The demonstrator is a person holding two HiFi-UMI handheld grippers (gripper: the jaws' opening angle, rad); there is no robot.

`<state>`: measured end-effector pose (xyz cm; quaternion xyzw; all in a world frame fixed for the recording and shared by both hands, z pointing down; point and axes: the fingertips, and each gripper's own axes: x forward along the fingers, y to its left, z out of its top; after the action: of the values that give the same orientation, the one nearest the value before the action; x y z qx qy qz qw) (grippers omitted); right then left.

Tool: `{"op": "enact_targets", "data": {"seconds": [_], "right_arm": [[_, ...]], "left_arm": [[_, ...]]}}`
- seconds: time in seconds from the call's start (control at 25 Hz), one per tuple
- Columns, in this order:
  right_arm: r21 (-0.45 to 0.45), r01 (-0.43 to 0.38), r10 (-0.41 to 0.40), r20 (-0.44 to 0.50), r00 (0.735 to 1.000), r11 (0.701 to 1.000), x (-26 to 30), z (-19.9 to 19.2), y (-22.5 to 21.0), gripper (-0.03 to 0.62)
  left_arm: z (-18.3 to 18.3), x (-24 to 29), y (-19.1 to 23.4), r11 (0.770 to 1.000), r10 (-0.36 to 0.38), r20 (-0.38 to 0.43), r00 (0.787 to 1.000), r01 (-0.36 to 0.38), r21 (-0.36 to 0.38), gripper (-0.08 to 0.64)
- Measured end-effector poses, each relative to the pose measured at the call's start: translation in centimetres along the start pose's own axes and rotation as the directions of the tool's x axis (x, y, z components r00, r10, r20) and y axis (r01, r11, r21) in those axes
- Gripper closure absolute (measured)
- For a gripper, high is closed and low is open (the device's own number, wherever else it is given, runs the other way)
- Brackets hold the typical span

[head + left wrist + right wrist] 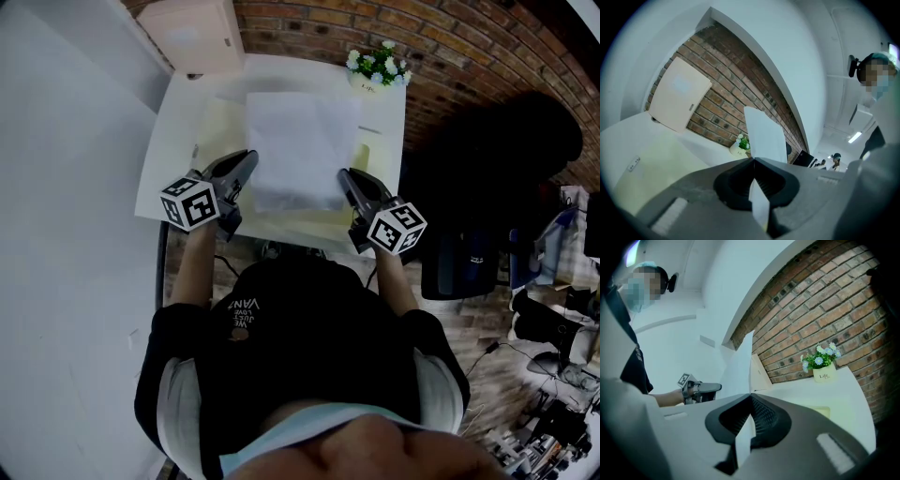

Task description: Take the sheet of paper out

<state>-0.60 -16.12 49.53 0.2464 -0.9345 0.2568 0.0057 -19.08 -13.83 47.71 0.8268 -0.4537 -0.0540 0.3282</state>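
1. Head view: a person grips the sheet of paper at both near edges, the left gripper on one side and the right gripper on the other; the sheet spreads from the jaws toward the flower pot, over a pale yellow cover on the white table; the two-sided hold looks meant to keep the thin sheet flat and uncreased as it comes clear of the cover.

2. Left gripper view: the jaws are closed tight on the sheet's edge, which runs thin between the pads and rises beyond them on the near side of the flower pot; the yellow cover lies low on the table, so the sheet appears lifted off it rather than resting there.

3. Right gripper view: these jaws too are pinched together on the paper, with a strip of it showing between the pads; the sheet stretches away from the flower pot to the left gripper opposite; matched grips probably share the pull and spare the paper a tear.
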Motion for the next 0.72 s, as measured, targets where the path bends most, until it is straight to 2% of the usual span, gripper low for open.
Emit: {"op": "enact_targets", "data": {"seconds": [0.72], "right_arm": [[0.005,-0.011,0.011,-0.046,0.999,1.000,1.3,-1.4,0.5,0.591]], "left_arm": [[-0.7,-1.6,1.1,0.999,0.040,0.016,0.999,-0.039,-0.035,0.558]]}}
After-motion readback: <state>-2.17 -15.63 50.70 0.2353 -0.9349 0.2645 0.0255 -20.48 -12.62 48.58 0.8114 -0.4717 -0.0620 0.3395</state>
